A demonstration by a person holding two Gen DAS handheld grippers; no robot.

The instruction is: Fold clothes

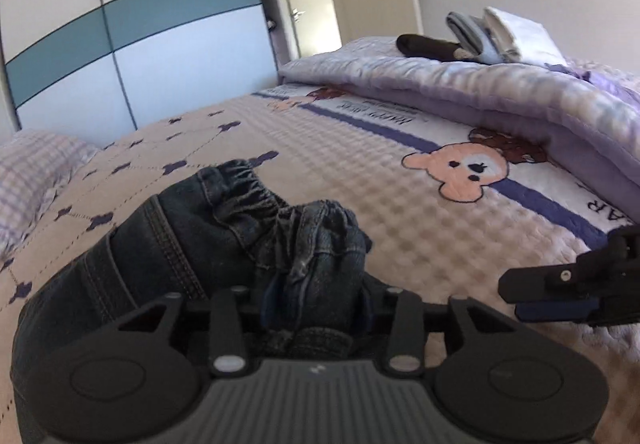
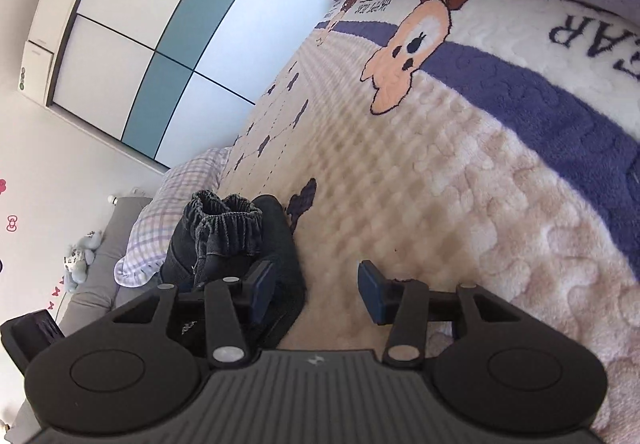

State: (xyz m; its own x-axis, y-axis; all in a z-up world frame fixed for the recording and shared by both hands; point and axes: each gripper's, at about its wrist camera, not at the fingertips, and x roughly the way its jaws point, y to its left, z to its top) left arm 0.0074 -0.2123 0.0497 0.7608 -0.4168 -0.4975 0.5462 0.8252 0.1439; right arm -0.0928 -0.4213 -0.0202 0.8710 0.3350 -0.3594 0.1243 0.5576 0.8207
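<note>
I'm working over the bed (image 1: 360, 172), where the jeans (image 1: 192, 244) are lying bunched on the bedspread near the pillow (image 2: 176, 204). My left gripper (image 1: 312, 308) is clamping their denim, while my right gripper (image 2: 316, 290) is hovering beside them, jaws apart.

The left tongs (image 1: 316, 308) and right tongs (image 2: 316, 294) share one build: a dark grey ribbed housing with a small pale logo at its front edge, flanked by two matte black rounded lobes, each bearing a shallow oval recess. From each housing run black linkage arms with triangular cut-outs, pinned by round silver-grey screw heads. The fingers (image 2: 370, 292) end in flat blue pads backed by black plastic.
</note>
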